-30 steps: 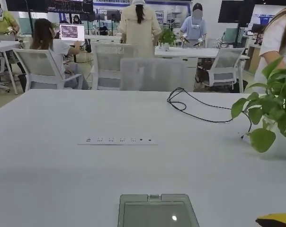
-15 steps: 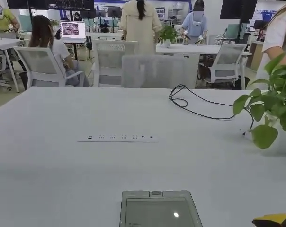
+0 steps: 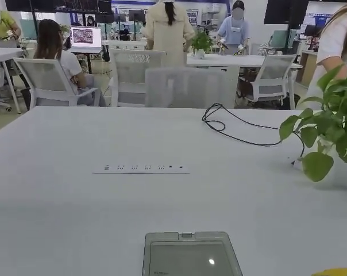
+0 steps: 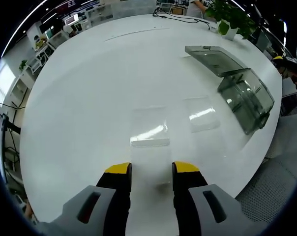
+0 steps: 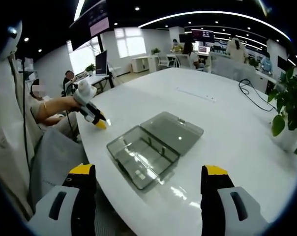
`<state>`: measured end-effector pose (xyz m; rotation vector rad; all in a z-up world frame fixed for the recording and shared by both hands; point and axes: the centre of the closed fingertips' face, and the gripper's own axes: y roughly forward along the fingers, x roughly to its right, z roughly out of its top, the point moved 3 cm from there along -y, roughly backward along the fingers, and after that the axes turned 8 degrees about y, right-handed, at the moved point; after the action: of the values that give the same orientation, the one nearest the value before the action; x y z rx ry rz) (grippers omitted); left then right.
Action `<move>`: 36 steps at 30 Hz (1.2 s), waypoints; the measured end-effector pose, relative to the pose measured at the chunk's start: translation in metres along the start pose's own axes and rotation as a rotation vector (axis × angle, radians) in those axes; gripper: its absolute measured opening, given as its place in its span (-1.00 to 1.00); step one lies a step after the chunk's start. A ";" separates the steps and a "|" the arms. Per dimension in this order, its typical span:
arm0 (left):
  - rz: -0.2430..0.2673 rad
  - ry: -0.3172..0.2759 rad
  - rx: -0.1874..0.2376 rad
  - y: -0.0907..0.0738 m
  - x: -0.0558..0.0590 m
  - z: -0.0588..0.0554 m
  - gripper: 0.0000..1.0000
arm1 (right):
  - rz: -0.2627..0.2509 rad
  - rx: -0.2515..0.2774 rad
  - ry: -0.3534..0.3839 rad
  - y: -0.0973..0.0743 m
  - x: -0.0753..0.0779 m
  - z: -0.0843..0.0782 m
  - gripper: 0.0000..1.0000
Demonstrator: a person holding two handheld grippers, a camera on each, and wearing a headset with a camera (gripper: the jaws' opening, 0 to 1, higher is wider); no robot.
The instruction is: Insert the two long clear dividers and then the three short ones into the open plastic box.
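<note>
The left gripper [image 4: 152,172] held its jaws apart and empty above the table [image 4: 84,98], with two clear dividers [image 4: 149,129] lying flat just ahead and the open box [image 4: 239,88] farther right. The right gripper [image 5: 148,170] gaped wide and empty, the box ahead between its jaws.

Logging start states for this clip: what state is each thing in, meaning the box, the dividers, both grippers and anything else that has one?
Smoky clear plastic box: open, hinged lid laid back flat on the white table.
Clear flat plastic dividers: lying flat on the table, outside the box.
Left gripper: open, empty.
Right gripper: wide open, empty.
Laptop: screen lit.
</note>
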<state>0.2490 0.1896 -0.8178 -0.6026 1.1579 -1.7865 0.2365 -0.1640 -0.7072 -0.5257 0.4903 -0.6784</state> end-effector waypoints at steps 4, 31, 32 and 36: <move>-0.006 -0.043 0.011 -0.002 -0.001 -0.001 -0.40 | -0.003 0.014 0.023 0.000 -0.002 0.002 0.76; -0.077 -0.131 0.364 -0.033 0.052 0.049 -0.40 | 0.062 0.190 0.331 0.026 -0.028 0.026 0.06; -0.086 -0.135 0.379 -0.032 0.053 0.051 -0.40 | 0.067 0.196 0.342 0.028 -0.029 0.027 0.04; -0.116 -0.172 0.445 -0.034 0.064 0.060 -0.40 | 0.072 0.219 0.385 0.038 -0.035 0.029 -0.03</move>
<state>0.2502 0.1120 -0.7655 -0.5491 0.5906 -1.9667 0.2466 -0.1063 -0.6993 -0.1685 0.7810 -0.7574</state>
